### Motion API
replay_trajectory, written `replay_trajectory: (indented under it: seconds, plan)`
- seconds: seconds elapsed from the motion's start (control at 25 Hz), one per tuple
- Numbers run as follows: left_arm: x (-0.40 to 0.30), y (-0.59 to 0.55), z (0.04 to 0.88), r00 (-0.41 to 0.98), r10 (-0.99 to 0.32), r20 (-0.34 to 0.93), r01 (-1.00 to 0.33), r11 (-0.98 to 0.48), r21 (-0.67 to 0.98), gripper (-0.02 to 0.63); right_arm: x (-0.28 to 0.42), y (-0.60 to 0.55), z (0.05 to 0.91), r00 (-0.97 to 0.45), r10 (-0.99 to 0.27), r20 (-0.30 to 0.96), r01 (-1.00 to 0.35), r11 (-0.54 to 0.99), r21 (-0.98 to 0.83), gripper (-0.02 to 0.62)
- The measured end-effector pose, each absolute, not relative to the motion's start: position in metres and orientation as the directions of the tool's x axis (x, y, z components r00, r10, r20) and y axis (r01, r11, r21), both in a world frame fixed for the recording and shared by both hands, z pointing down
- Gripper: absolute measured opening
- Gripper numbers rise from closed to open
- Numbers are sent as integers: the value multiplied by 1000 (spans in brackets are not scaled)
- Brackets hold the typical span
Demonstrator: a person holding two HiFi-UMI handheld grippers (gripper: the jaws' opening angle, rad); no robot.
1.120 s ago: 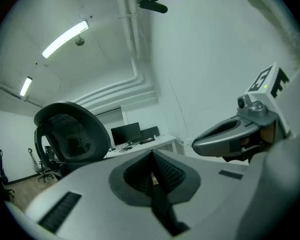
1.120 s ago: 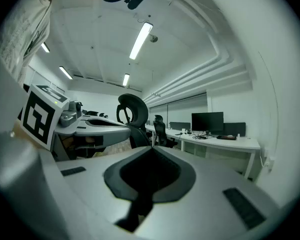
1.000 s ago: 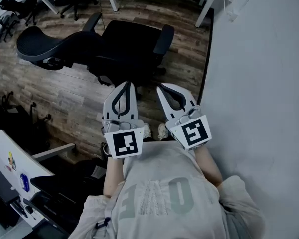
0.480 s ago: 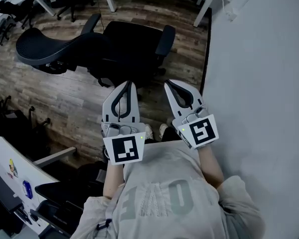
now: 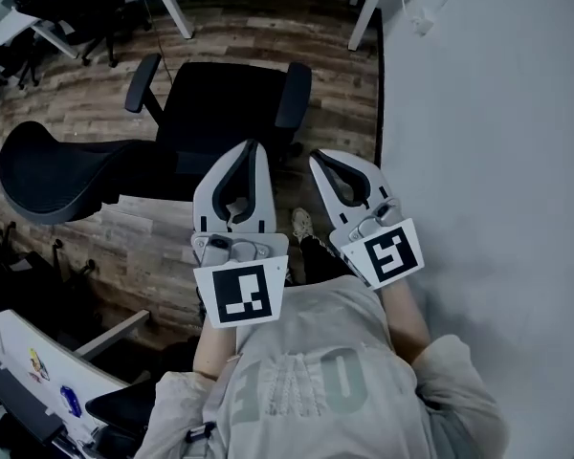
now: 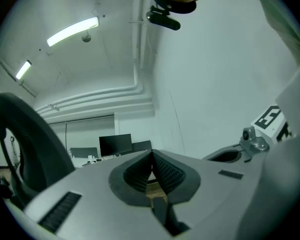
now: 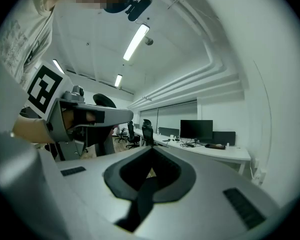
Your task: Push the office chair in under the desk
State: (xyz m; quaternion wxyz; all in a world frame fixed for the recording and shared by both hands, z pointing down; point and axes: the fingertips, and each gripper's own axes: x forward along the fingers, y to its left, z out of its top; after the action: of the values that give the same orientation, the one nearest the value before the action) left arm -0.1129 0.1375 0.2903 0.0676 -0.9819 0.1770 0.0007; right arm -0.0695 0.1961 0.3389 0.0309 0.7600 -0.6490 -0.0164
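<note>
both our claws are clenched on nothing. the left gripper (image 5: 253, 149) and right gripper (image 5: 317, 160) sit side by side at the chair's (image 5: 220, 103) near seat edge. beyond the chair stands the desk (image 5: 364, 13), well apart.

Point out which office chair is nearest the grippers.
The chair directly ahead of the left gripper and right gripper. The other chairs stand farther off, at the top left and the bottom-left edge.
</note>
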Motion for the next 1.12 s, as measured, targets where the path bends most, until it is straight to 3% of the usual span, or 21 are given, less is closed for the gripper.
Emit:
replay_trajectory:
  seconds: [0.28, 0.56, 0.76, 0.92, 1.12]
  plan:
    - [-53, 104, 263, 900, -434, -45, -435, -887, -154, 17, -14, 150, 305, 35, -998, -51, -996, -39, 82, 21]
    - [-47, 74, 245, 849, -524, -59, -526, -835, -161, 17, -9, 109, 281, -127, -988, -84, -988, 119, 99, 21]
    - [-64, 70, 238, 850, -524, -58, -527, -844, -99, 17, -44, 90, 273, -274, -959, -76, -959, 266, 99, 21]
    - [-95, 73, 231, 830, -557, -31, -551, -810, -200, 17, -83, 86, 257, -446, -888, -112, -894, 449, 0, 23]
    - [-187, 66, 232, 698, -716, -4, -701, -683, -204, 17, -142, 68, 241, -596, -795, -109, -800, 600, -3, 51]
